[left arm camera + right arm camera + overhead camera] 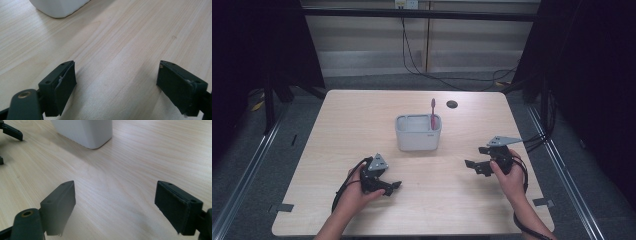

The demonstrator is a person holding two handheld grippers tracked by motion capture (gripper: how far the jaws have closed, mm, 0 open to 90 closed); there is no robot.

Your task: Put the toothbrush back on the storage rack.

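On the pale wooden table (362,120), a white holder (418,132) stands near the middle with a pink toothbrush (432,114) upright in its right-hand compartment; the left gripper (387,186) rests low on the near left of the table and the right gripper (476,162) on the near right, both well apart from the holder, both with jaws spread wide and nothing between them.

The likeliest trouble, as I judge it, lies in the toothbrush itself; it is thin and stands tall above the rim, so jaws closing off-centre could push it aside or tip it against the divider instead of catching it; a reach that comes in too low could knock the holder's wall and slide it across the smooth wood, since the holder looks light and nothing anchors it; with both grippers coming inward at once they could also crowd each other over the narrow opening.

The toothbrush shows a slim pink handle with a darker tip at the top; which end is up I cannot tell; the holder (85,131) is a rounded rectangular tub, plain white, with glossy walls and soft corners, and one corner of it (58,7) shows ahead of the left gripper's jaws.
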